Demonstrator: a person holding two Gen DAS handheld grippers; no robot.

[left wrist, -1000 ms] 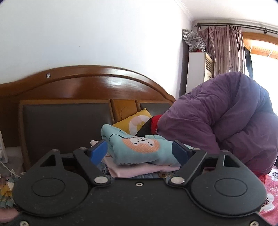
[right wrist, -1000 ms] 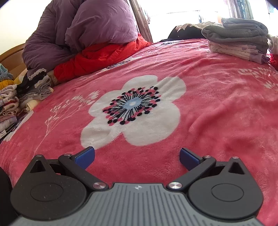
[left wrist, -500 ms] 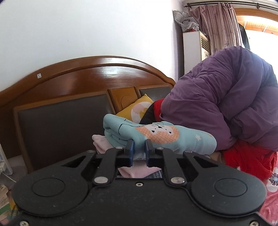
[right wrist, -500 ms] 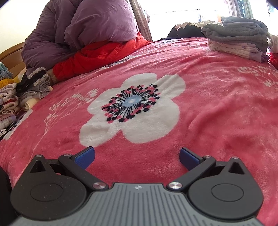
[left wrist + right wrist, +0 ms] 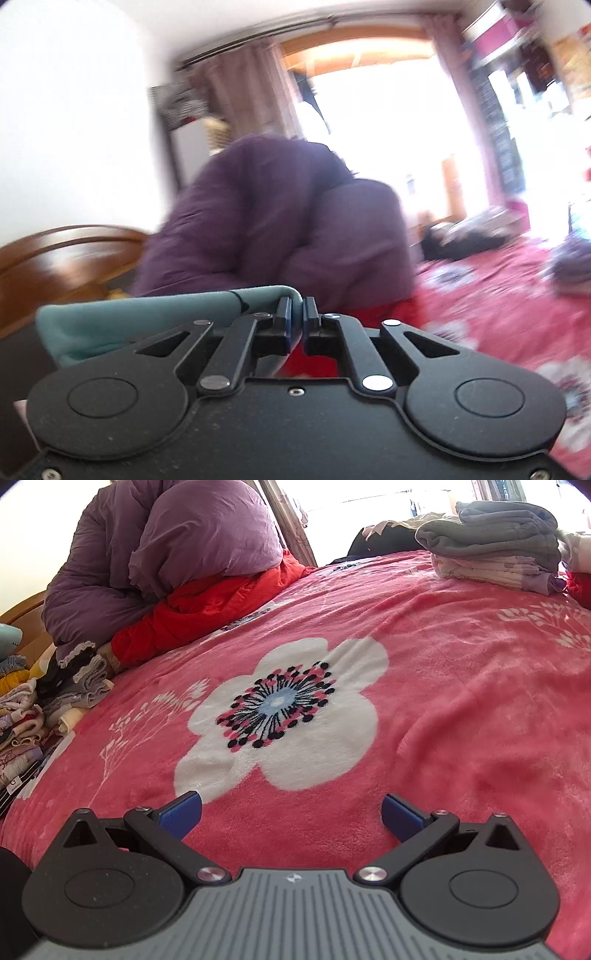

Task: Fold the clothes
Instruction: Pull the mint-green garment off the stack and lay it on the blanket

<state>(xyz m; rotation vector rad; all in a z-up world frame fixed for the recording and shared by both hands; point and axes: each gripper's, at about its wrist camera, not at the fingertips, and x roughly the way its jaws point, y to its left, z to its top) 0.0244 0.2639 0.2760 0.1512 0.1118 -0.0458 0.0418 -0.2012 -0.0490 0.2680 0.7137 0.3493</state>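
My left gripper (image 5: pixel 296 317) is shut on the edge of a teal garment (image 5: pixel 140 317), which trails off to the left in the blurred left wrist view. The same teal garment (image 5: pixel 9 637) peeks in at the far left edge of the right wrist view. My right gripper (image 5: pixel 291 814) is open, low over the pink flowered blanket (image 5: pixel 443 686), with nothing between its blue fingertips (image 5: pixel 181 812). A stack of folded clothes (image 5: pixel 22 723) sits at the left of the bed.
A purple quilt (image 5: pixel 166 550) lies over a red one (image 5: pixel 207 602) at the head of the bed, by the wooden headboard (image 5: pixel 62 254). Folded grey and lilac clothes (image 5: pixel 495 542) are piled at the far right. A bright window (image 5: pixel 399 129) is behind.
My left gripper shut on the teal garment, lifted it off the stack and swung right toward the window. The right gripper has stayed open and nearly still.
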